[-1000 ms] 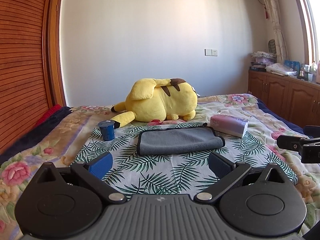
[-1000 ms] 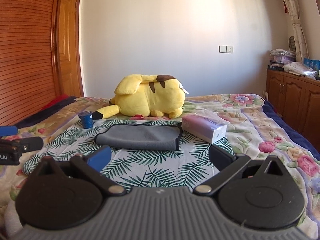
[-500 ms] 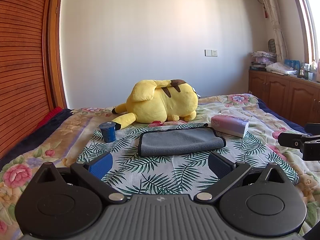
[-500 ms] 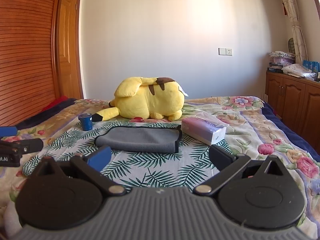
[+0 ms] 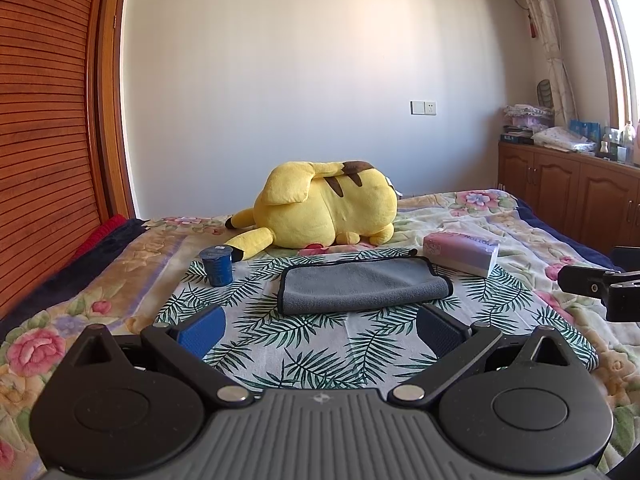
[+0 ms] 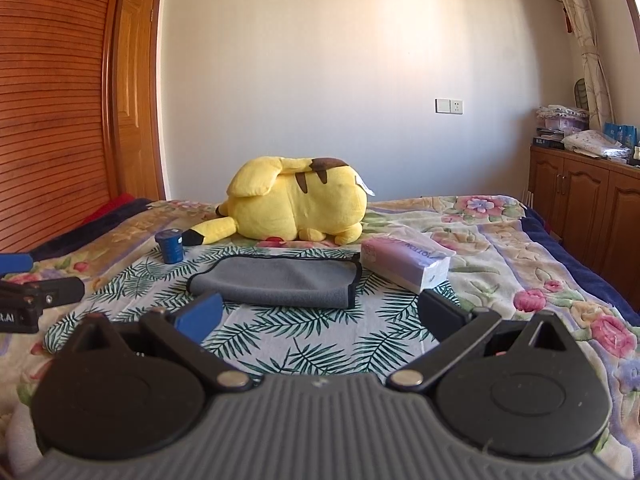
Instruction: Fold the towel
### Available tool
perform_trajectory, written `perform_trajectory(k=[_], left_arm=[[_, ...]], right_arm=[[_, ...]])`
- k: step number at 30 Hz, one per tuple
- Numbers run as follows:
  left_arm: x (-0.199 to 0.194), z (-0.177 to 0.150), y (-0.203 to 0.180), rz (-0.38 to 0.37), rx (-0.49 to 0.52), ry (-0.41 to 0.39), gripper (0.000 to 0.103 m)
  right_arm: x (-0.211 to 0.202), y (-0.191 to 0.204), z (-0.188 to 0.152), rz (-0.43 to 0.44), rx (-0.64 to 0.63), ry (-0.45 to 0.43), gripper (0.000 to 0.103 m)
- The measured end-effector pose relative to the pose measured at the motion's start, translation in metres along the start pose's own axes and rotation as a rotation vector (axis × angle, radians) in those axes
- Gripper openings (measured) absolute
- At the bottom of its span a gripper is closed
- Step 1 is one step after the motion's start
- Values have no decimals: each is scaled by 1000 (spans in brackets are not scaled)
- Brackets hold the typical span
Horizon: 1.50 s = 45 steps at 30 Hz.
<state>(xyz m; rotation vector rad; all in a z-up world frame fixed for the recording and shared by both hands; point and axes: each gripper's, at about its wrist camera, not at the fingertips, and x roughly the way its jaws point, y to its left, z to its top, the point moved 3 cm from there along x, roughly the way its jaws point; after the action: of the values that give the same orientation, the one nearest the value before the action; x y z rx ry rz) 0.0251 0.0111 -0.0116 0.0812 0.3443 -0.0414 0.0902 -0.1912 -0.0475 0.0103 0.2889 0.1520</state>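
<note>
A grey towel (image 5: 362, 286) with a dark hem lies folded on a palm-leaf cloth (image 5: 320, 356) on the bed; it also shows in the right wrist view (image 6: 280, 282). My left gripper (image 5: 320, 330) is open and empty, hovering short of the towel's near edge. My right gripper (image 6: 320, 316) is open and empty, also short of the towel. Each gripper's tip shows at the side of the other's view: the right one (image 5: 600, 290), the left one (image 6: 36, 298).
A yellow plush toy (image 5: 324, 212) lies behind the towel. A blue cup (image 5: 217, 266) stands left of it, a tissue pack (image 5: 462, 252) right of it. Wooden wardrobe (image 5: 44, 160) on the left, wooden cabinets (image 5: 580, 196) on the right.
Both grippers have drawn back and tilted slightly, so the towel sits a little farther off. Jaws stay open. The towel has not moved.
</note>
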Motion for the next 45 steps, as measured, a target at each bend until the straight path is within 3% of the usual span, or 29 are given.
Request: perform_trajectory(k=[45], left_arm=[[-2,1,0,4,7,-5,87]], right_arm=[[-1,-5,1,-11,3,-11,103]])
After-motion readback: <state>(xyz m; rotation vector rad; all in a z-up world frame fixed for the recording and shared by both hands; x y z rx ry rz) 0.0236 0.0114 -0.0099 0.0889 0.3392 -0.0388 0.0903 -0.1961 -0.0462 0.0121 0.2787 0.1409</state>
